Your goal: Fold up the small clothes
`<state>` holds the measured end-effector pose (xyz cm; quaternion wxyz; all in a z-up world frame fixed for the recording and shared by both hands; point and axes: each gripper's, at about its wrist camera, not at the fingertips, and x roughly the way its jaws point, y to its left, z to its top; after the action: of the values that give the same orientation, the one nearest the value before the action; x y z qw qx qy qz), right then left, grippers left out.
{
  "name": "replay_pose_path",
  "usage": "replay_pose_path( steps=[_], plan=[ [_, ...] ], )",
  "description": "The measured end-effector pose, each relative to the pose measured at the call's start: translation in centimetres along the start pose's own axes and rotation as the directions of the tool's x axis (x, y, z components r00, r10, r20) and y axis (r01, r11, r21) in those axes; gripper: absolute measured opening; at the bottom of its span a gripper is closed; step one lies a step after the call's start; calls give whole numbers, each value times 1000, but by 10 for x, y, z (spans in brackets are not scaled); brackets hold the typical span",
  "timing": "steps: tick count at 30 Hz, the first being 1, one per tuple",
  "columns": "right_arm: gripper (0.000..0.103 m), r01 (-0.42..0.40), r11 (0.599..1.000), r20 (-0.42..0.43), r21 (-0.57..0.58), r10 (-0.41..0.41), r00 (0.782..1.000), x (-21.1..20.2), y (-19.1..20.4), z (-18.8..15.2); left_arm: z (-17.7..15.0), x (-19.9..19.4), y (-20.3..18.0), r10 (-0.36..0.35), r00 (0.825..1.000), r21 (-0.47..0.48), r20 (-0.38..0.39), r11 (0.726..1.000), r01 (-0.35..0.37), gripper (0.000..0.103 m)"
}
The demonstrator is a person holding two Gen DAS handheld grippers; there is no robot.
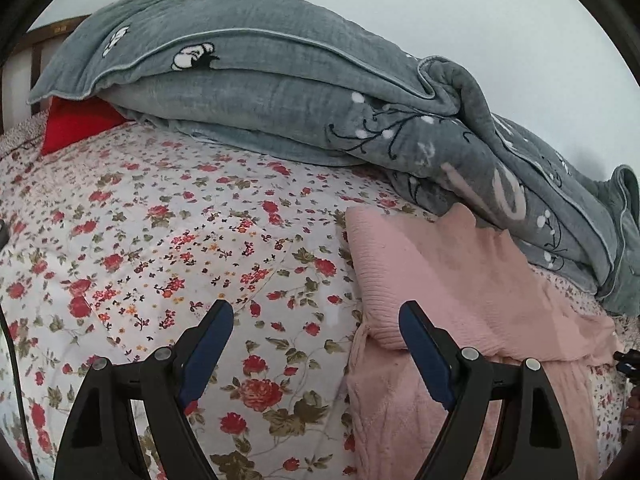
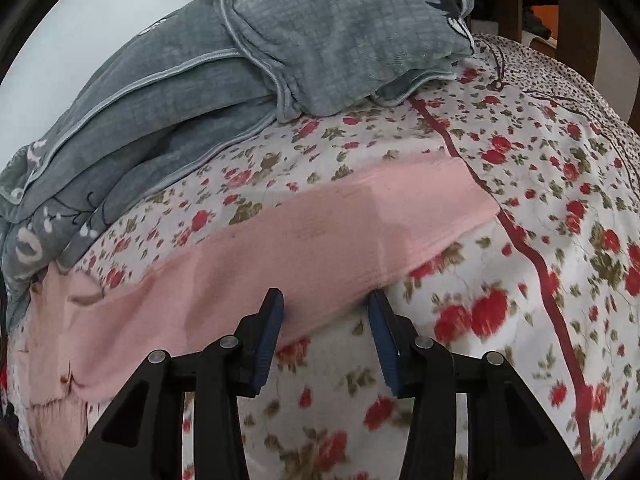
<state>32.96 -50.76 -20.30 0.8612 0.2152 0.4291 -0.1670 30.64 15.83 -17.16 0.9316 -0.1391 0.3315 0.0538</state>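
Note:
A pink ribbed garment (image 1: 460, 280) lies spread on the floral bedsheet (image 1: 160, 240), with a folded flap on top in the left wrist view. My left gripper (image 1: 316, 312) is wide open just above the bed. Its right finger hangs over the garment's left edge and its left finger over bare sheet, with nothing held. In the right wrist view the pink garment (image 2: 320, 232) stretches as a long band across the floral bedsheet (image 2: 500, 280). My right gripper (image 2: 325, 300) stands half-open at the band's near hem. The hem sits between its tips, and the pads are not pressing on it.
A bulky grey blanket (image 1: 260, 92) is heaped along the far side of the bed, and the grey blanket (image 2: 340, 32) also fills the top of the right wrist view. A red pillow (image 1: 76, 124) pokes out beneath it. Dark wooden furniture (image 2: 576, 20) stands beyond the bed. A black cable (image 1: 8, 340) runs along the left.

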Motion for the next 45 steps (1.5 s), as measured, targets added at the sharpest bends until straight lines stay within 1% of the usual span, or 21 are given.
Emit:
replay_pose_path(
  steps=[1, 2, 4, 5, 6, 9, 11, 15, 18, 21, 25, 27, 29, 33, 35, 37, 40, 41, 42, 44, 45],
  plan=[
    [45, -1, 1000, 4, 6, 1, 1000, 3, 0, 3, 0, 0, 1, -5, 1000, -6, -2, 1000, 5, 84],
    [40, -1, 1000, 11, 11, 1, 1000, 4, -1, 5, 2, 1, 3, -8, 1000, -14, -5, 1000, 8, 84],
    [8, 19, 1000, 36, 3, -19, 999, 7, 1, 9, 4, -1, 5, -11, 1000, -23, -2, 1000, 11, 84],
    [6, 18, 1000, 50, -13, -18, 999, 7, 3, 12, 5, -3, 5, -11, 1000, -25, 3, 1000, 11, 84],
    [6, 14, 1000, 61, -27, -12, 998, 5, 6, 14, 6, -6, 7, -12, 1000, -32, 11, 999, 12, 84],
    [6, 77, 993, 178, -87, -61, 982, -26, 28, 18, 9, -19, 10, -27, 999, -41, 28, 999, 28, 84],
    [6, 77, 990, 233, -118, -48, 971, -48, 44, 21, 11, -28, 11, -17, 999, -32, 27, 999, 18, 84],
    [6, 61, 965, 349, -256, 34, 936, -102, 106, 25, 14, -58, 22, -12, 999, -54, 32, 998, 14, 84],
    [6, 33, 933, 394, -359, 119, 911, -134, 158, 20, 11, -82, 35, 19, 999, -64, 36, 998, -17, 84],
    [6, -5, 881, 411, -474, 226, 883, -161, 223, 5, 7, -98, 53, 42, 999, -76, 32, 996, -39, 84],
    [6, -59, 778, 366, -626, 360, 858, -176, 319, -30, -2, -122, 76, 80, 995, -67, 66, 995, -75, 84],
    [6, -84, 716, 316, -693, 406, 857, -171, 367, -58, -6, -128, 87, 87, 994, -78, 69, 994, -82, 84],
    [6, -108, 656, 251, -747, 429, 868, -158, 407, -88, -11, -131, 100, 92, 994, -89, 50, 992, -87, 84],
    [6, -209, 521, 35, -827, 420, 907, -104, 476, -164, -20, -129, 118, 115, 993, -95, 17, 989, -113, 84],
    [8, -262, 474, -76, -841, 375, 924, -72, 494, -202, -22, -127, 123, 134, 991, -99, 12, 986, -132, 84],
    [13, -314, 420, -171, -851, 345, 923, -49, 502, -234, -20, -128, 122, 112, 994, -93, 14, 989, -111, 84],
    [37, -333, 398, -190, -855, 356, 915, -60, 490, -253, -15, -123, 112, 108, 994, -51, 14, 993, -108, 84],
    [52, -352, 397, -202, -848, 373, 906, -70, 483, -254, -12, -120, 107, 107, 994, -36, 11, 994, -107, 84],
    [58, -391, 411, -221, -823, 403, 888, -84, 469, -250, -8, -114, 100, 91, 996, -18, -1, 996, -91, 84],
    [59, -424, 445, -220, -788, 441, 870, -103, 443, -239, 1, -102, 84, 25, 999, 6, -20, 1000, -25, 84],
    [59, -426, 468, -207, -774, 449, 869, -114, 429, -233, 6, -97, 76, 2, 1000, 20, -25, 1000, -1, 84]
  ],
)
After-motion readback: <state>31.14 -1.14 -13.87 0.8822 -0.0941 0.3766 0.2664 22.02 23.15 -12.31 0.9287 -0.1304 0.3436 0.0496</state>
